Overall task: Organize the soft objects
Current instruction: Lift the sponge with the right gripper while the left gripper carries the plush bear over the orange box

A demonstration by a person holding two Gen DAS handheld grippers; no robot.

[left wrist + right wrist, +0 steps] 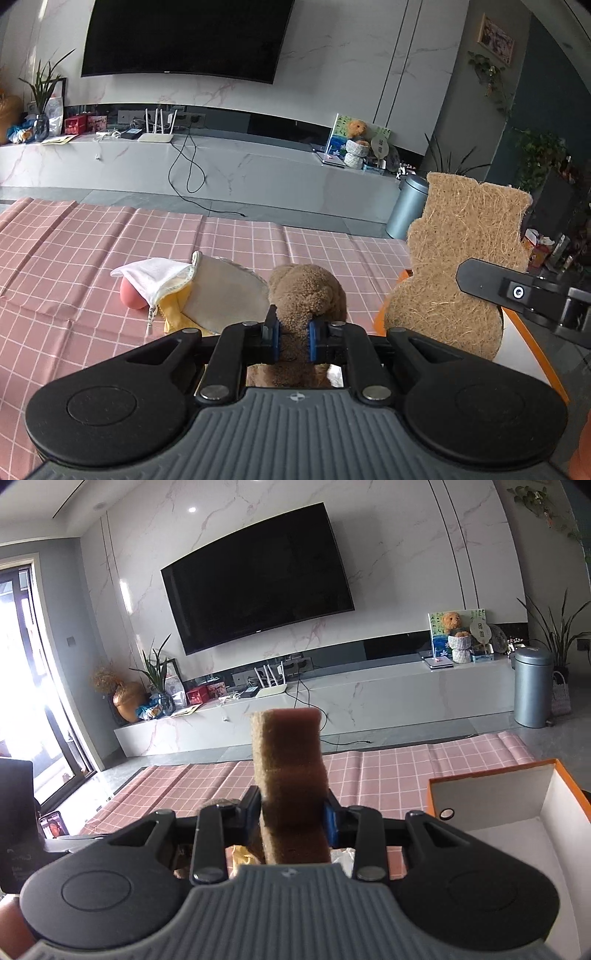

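both claws are loaded. left gripper (pixel 293 334) has its blue pads pinched on a brown plush toy (pixel 304 291), whose fuzzy bulk bulges up ahead of the fingertips while the rest hangs back toward the palm. right gripper (pixel 293 814) is clamped on a coarse fibre scrubber (pixel 290 775), held upright and edge-on to its own camera; from the left claw it shows broadside, just off to the right, lifted clear of the pink checked cloth (pixel 92 258).

ahead and left of the left claw, on the cloth, lie a white drawstring pouch (pixel 159 277) draped over a pink ball (pixel 131 297), a grey oval pad (pixel 225 295) and something yellow tucked beneath it.

to the right of the right claw sits an orange-rimmed box (pixel 495 775) with white walls; what shows of its inside looks bare, though the floor is partly out of view.

likely step: carry to the box. bring the scrubber over the opening before loosening, keep it low so it drops flat, and hold the plush back so the two claws don't crowd.
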